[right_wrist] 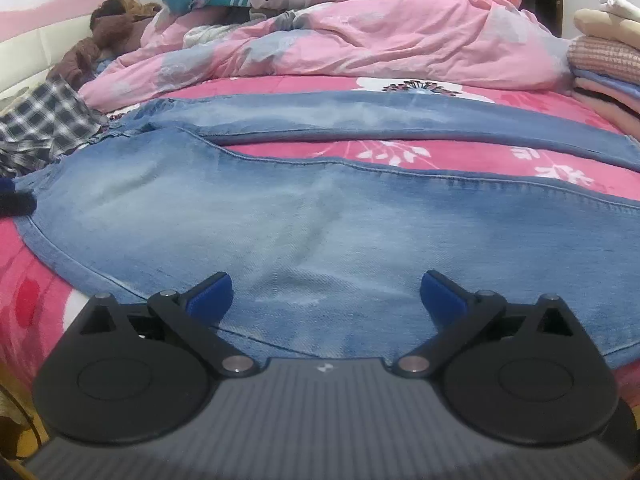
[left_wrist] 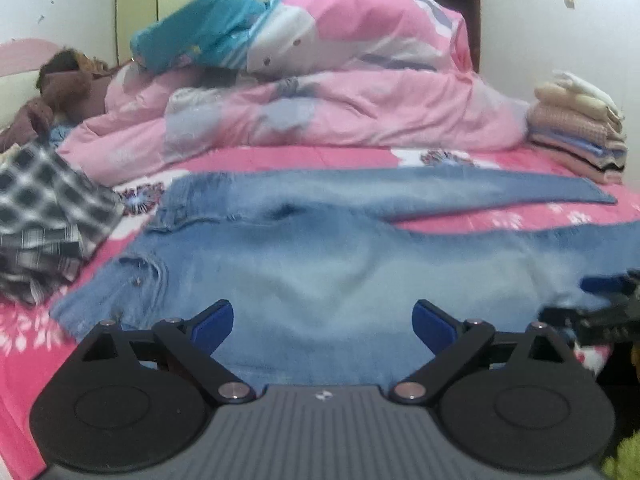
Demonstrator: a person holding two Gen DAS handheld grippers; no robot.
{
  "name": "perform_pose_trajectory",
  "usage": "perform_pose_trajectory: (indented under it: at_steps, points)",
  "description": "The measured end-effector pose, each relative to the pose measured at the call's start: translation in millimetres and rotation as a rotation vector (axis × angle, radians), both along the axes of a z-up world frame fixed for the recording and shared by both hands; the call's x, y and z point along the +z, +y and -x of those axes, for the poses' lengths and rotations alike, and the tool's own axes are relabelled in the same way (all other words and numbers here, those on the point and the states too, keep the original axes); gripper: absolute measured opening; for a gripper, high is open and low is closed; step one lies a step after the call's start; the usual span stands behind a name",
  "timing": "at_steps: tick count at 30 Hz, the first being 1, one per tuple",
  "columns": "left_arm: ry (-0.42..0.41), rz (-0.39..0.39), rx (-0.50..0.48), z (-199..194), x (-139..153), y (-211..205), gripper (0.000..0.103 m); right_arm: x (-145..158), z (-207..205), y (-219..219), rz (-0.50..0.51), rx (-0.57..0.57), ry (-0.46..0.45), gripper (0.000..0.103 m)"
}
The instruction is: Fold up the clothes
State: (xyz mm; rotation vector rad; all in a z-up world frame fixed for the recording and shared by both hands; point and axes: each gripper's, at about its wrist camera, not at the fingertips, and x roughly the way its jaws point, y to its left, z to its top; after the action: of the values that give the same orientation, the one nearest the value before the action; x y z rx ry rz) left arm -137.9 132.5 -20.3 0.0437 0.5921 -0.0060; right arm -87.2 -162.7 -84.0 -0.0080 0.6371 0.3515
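On the pink floral bedsheet (left_wrist: pixel 352 156) a pair of light-blue jeans (left_wrist: pixel 320 264) lies spread flat, waistband toward my left and both legs running off to my right. One leg lies nearer me, the other farther back, with a wedge of sheet showing between them from the crotch outward.

My left gripper (left_wrist: pixel 322 322) is wide open – blue fingertips (left_wrist: pixel 212 322) well apart, nothing between them – and sits low over the seat area of the jeans near the bed's front edge. My right gripper (right_wrist: pixel 326 300) is equally spread and holds nothing; it hovers over the near leg, just inside the lower hem line of the denim. Whether either set of fingertips touches the fabric I cannot tell.

In the left wrist view, the right gripper shows as a dark blurred shape at the far right edge, over the near leg.

Surrounding items: a crumpled plaid garment (left_wrist: pixel 44 216) beside the waistband at left; a heaped pink duvet (left_wrist: pixel 328 92) behind the jeans; a stack of folded clothes (left_wrist: pixel 580 136) at the back right – well apart from the jeans.
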Motion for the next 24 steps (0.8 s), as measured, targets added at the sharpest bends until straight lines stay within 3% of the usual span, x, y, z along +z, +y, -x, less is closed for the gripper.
perform_pose_trajectory:
  at_steps: [6,9,13,15,19,24]
  points:
    - [-0.014,0.002,0.074,-28.3,-11.7,11.3,0.096,16.8,2.2,-5.5,-0.081,-0.046,0.041,0.102]
    - [-0.013,-0.029,0.114,-36.6,-23.9,21.1,0.095,32.9,-4.3,7.4,-0.115,-0.005,0.016,0.102]
    - [0.071,-0.029,0.171,-46.1,-46.2,39.8,0.09,35.7,-24.8,35.6,-0.087,-0.002,-0.008,0.102]
    - [0.059,-0.036,0.177,-39.0,-51.3,46.6,0.091,21.7,-32.2,48.9,-0.064,0.011,0.02,0.102]
    - [0.053,-0.046,0.179,-24.1,-47.7,55.8,0.091,-2.4,-7.7,74.4,0.119,0.044,-0.027,0.102]
    - [-0.026,-0.064,0.206,-15.4,-29.4,63.8,0.09,13.3,7.9,64.8,0.096,0.089,0.047,0.1]
